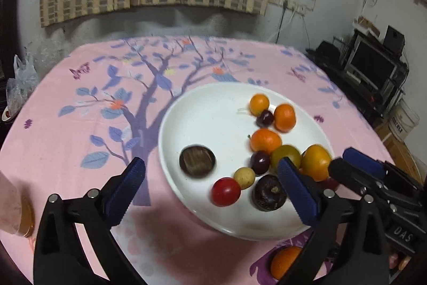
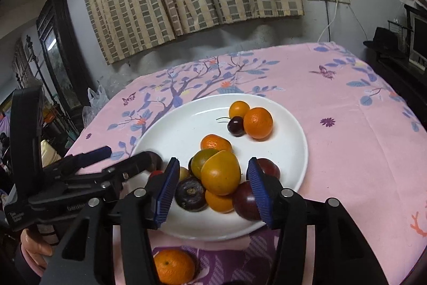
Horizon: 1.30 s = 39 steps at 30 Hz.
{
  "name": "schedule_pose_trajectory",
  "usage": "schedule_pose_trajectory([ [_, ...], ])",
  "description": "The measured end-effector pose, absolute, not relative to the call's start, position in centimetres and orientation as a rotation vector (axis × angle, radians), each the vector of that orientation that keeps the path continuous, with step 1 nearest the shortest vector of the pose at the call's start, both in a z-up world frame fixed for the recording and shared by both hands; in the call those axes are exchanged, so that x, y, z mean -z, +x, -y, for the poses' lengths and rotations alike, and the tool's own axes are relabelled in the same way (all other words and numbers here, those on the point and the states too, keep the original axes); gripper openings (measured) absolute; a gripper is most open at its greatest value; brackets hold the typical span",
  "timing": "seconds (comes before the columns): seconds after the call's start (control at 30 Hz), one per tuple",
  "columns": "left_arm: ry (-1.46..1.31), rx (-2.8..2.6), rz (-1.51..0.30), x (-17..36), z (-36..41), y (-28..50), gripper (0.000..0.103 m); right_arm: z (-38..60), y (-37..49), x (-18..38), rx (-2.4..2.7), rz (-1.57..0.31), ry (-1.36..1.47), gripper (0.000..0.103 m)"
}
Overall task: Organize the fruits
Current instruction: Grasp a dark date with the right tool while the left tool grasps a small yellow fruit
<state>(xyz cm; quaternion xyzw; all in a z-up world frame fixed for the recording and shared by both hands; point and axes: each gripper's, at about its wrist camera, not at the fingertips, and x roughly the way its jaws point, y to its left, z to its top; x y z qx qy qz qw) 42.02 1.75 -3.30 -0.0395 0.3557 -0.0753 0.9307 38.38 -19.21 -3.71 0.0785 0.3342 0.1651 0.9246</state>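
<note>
Right tool (image 2: 212, 190), jaws part-spread and pinching nothing, and left tool (image 1: 210, 188), jaws spread wide and empty, both hang above the near rim of the white plate (image 2: 293, 124) of gathered fruit. One orange (image 2: 173, 267) lies alone on the bench just short of the plate, below and behind the right tool's tips, probably nearer that hand.

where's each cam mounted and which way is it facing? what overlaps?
Left wrist: on the left gripper, angled down at the white plate; own open fingers, right gripper at right edge.
Right wrist: on the right gripper, same plate; left gripper and a hand at left.
Shared: plate, loose tangerine, pink tablecloth, curtain.
</note>
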Motion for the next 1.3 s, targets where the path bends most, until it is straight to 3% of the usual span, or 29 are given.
schedule_pose_trajectory([
  [0.17,-0.106,0.143,-0.723,2.6,-3.5,38.4,0.098,19.3,34.3,2.7,-0.421,-0.684,0.168,0.059],
  [0.47,-0.14,0.062,-0.788,5.4,-7.0,33.5,0.098,16.0,28.0,6.6,-0.534,-0.857,0.016,0.059],
  [1.03,-0.118,0.063,-0.78,5.0,-6.7,32.1,0.098,13.7,28.2,9.3,-0.486,-0.908,-0.122,0.059],
  [1.3,-0.117,0.055,-0.784,5.0,-6.8,32.2,0.098,13.2,28.3,9.8,-0.478,-0.913,-0.149,0.047],
])
